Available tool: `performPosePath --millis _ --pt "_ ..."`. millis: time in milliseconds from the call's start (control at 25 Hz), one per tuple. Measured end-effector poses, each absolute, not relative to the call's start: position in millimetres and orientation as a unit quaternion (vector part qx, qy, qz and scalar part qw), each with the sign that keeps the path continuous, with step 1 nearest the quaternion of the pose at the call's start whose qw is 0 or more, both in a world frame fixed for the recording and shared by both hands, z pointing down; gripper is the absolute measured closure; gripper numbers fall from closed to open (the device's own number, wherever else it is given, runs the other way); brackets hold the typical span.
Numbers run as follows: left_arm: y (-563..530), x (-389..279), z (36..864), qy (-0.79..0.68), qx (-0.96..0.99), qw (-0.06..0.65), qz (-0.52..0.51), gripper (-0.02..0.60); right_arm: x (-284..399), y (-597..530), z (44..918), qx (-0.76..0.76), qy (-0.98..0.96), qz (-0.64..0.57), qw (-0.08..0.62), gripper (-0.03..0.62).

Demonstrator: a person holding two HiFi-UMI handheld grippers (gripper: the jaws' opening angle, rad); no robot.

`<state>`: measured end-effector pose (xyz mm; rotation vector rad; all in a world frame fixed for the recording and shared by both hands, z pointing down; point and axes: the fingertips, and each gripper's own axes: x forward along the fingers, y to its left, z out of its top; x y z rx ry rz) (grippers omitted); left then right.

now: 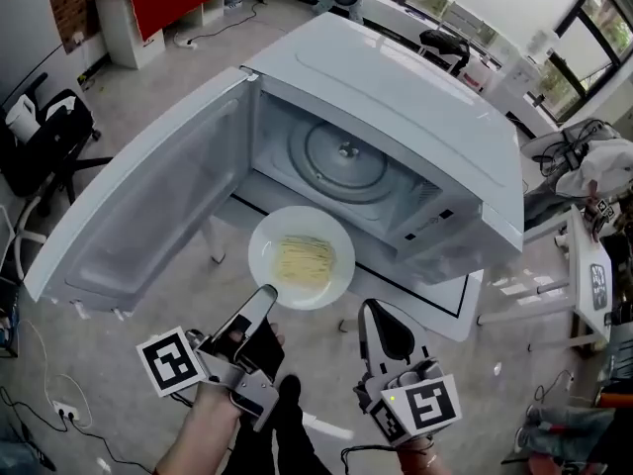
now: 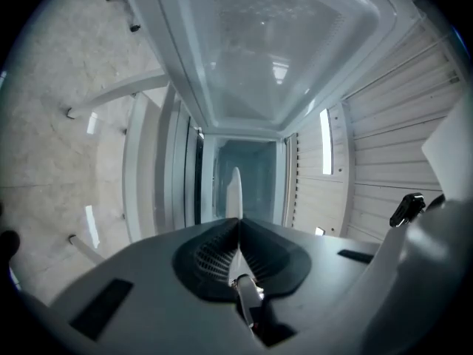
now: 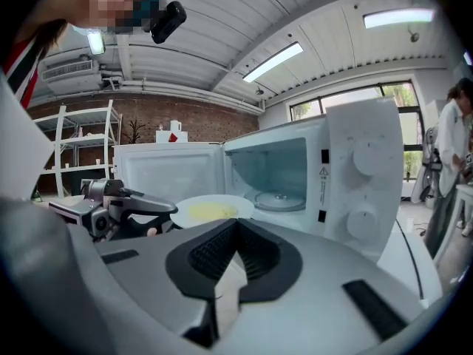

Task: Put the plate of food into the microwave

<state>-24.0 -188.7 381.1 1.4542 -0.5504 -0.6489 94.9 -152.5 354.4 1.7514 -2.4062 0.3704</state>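
A white plate (image 1: 302,257) with yellow noodles hangs level just in front of the open white microwave (image 1: 396,97). My left gripper (image 1: 265,295) is shut on the plate's near-left rim. In the left gripper view the plate (image 2: 233,191) shows edge-on, as a thin white sliver clamped in my left gripper (image 2: 238,224). The microwave door (image 1: 148,206) is swung wide to the left, and the glass turntable (image 1: 344,156) inside is bare. My right gripper (image 1: 376,312) is shut and empty, below and right of the plate. From my right gripper (image 3: 236,224) I see the plate (image 3: 211,209) before the cavity.
The microwave sits on a white table (image 1: 450,310). A black chair (image 1: 49,146) stands on the floor at the left, and a white stand (image 1: 584,275) with cluttered gear at the right. A person (image 3: 452,146) stands beyond the microwave's right side.
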Motion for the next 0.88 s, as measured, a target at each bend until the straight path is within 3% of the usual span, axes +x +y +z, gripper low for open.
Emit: performPosePath --millis 280,560,880 --pt "-205.4 -17.5 409.3 -0.217 0.648 0.666 -0.299 0.565 92.5 -176.1 387.9 0.594 -0.792 0.103 0.101 0.582" --pt "-225.8 -23.3 420.3 -0.223 0.678 0.632 -0.303 0.565 101.5 -182.1 407.4 0.609 -0.78 0.137 0.038 0.582" --pt "-282.1 -1.0 379.6 -0.231 0.707 0.593 -0.307 0.565 106.9 -205.2 391.7 0.608 -0.784 0.115 0.048 0.582"
